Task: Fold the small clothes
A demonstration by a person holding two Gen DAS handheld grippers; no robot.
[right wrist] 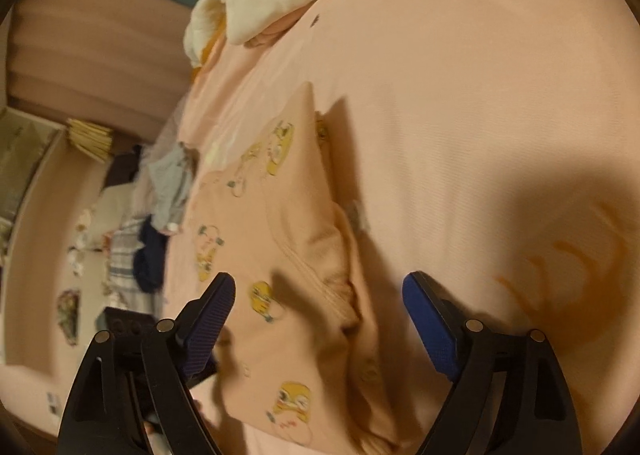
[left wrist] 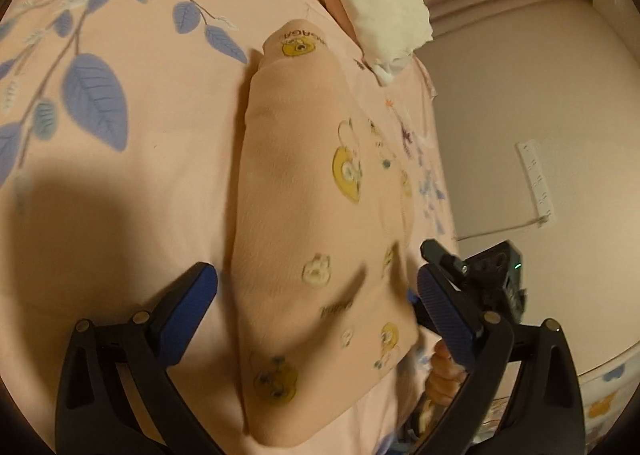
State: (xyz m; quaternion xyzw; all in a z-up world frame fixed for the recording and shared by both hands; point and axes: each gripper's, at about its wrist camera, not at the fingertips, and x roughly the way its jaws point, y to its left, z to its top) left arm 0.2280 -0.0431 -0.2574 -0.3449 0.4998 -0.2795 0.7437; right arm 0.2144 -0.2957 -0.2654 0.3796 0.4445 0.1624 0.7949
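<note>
Pink bedspread [left wrist: 160, 215] bears folded garment [left wrist: 320, 215] between left claw's [left wrist: 316, 295] apparently open tips.

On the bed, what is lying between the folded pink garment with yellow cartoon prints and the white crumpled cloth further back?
Only bare pink bedsheet separates the folded pink garment from the white crumpled cloth; the left wrist view shows it best.

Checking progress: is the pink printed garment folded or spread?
Folded: the garment lies as a narrow doubled strip with a rounded fold edge on the bedsheet.
</note>
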